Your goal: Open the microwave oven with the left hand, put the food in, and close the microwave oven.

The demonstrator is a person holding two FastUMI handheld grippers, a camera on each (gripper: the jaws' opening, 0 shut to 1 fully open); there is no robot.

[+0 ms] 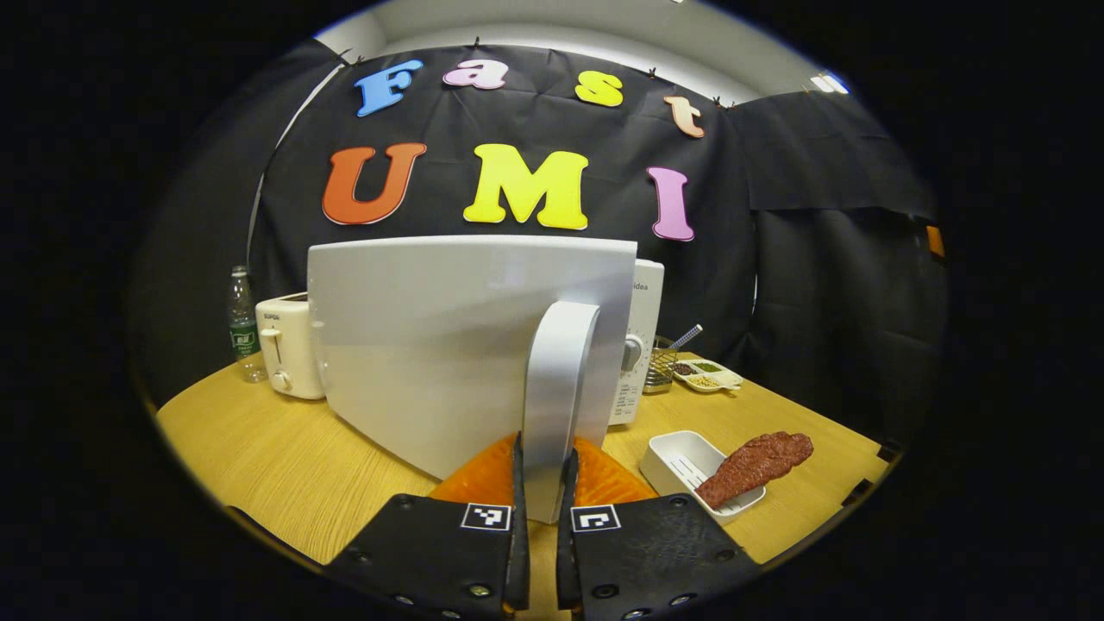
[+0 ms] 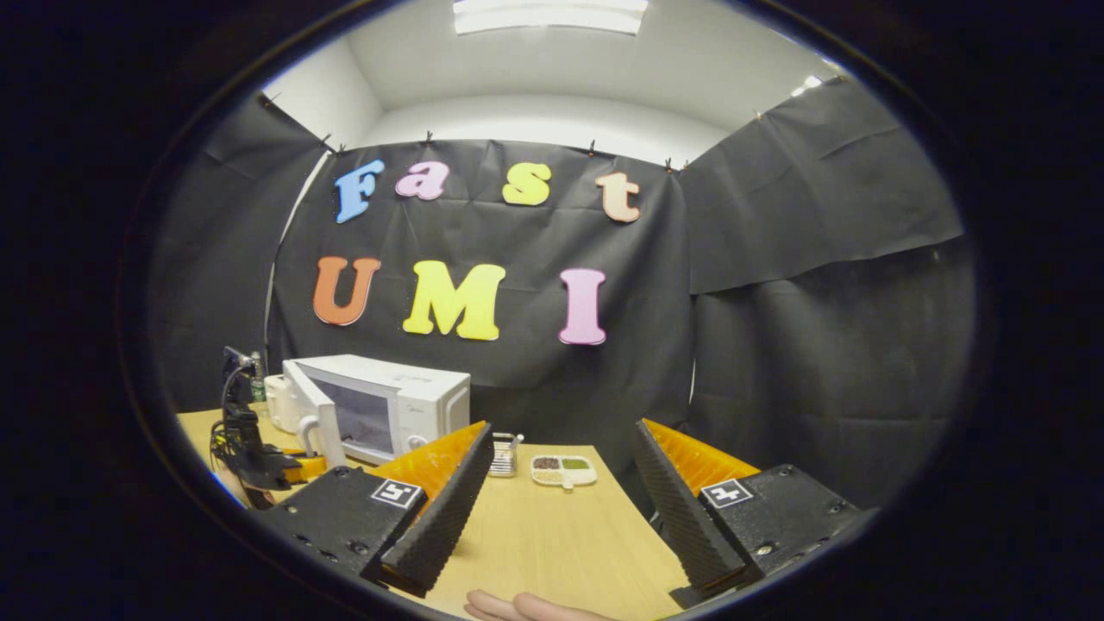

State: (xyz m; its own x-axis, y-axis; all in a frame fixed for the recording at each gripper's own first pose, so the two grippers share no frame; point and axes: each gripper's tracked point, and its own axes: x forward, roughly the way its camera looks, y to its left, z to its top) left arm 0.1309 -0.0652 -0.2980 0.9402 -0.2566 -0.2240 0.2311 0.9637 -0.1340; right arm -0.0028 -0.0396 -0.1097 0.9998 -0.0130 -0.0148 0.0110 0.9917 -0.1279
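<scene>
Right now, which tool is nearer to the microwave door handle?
Left. The left tool is closed on the door handle, with the door swung partly open. The right tool hangs open over the table, well off from the microwave.

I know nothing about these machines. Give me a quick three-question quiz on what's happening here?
1. True or false: the left gripper is shut on the microwave door handle.
2. Where does the meat lie: A in the microwave, B on the white tray, C on the toaster?
3. Fill in: the right gripper is ____.

Key: 1 true; 2 B; 3 open.
</scene>
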